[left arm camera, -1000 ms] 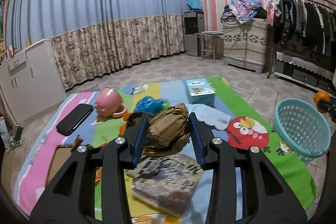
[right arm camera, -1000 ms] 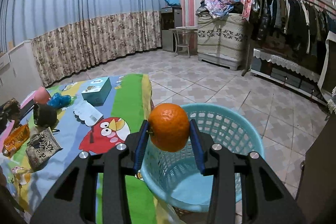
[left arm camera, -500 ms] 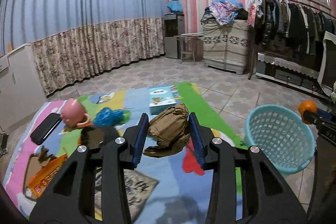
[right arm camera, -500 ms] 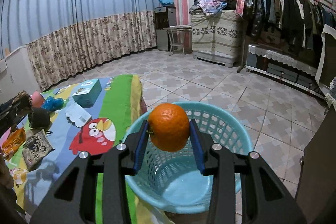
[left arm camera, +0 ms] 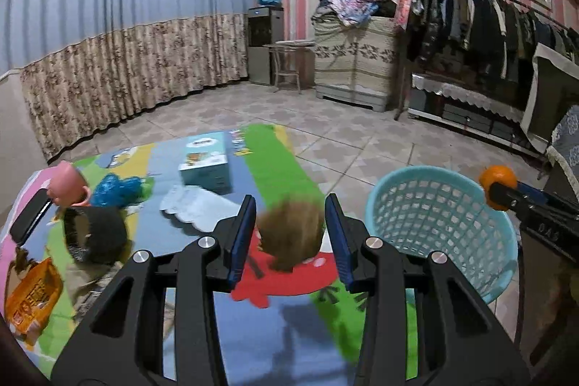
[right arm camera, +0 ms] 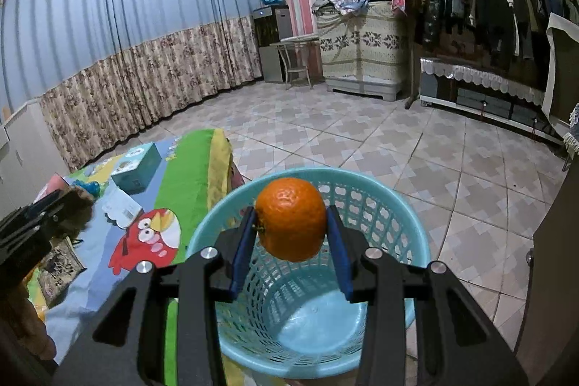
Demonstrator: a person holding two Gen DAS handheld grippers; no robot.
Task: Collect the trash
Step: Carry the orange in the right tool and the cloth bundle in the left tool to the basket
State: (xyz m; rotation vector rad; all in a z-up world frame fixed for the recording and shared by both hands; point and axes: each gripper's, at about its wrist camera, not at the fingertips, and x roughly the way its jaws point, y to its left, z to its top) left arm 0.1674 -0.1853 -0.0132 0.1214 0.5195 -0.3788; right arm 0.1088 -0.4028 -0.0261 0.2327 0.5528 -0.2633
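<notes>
My left gripper [left arm camera: 289, 234] is shut on a crumpled brown paper wad [left arm camera: 291, 232], held above the colourful play mat [left arm camera: 275, 161], left of the light blue plastic basket [left arm camera: 434, 223]. My right gripper [right arm camera: 291, 227] is shut on an orange [right arm camera: 291, 217] and hovers over that same basket [right arm camera: 383, 208], whose inside looks bare. From the left wrist view the orange [left arm camera: 497, 181] shows at the basket's far right rim. In the right wrist view the left gripper with its brown wad [right arm camera: 76, 208] appears at the left edge.
On the mat lie a teal tissue box [left arm camera: 206, 158], white paper [left arm camera: 195, 205], a blue plastic bag [left arm camera: 117, 189], a pink cup [left arm camera: 67, 183], a black round object [left arm camera: 94, 234], an orange snack packet [left arm camera: 30, 295] and a phone [left arm camera: 30, 216]. A clothes rack [right arm camera: 488, 13] lines the right wall.
My left gripper has carried the brown wad rightward off the clutter toward the basket. The right gripper with the orange has shifted further over the basket's opening.
</notes>
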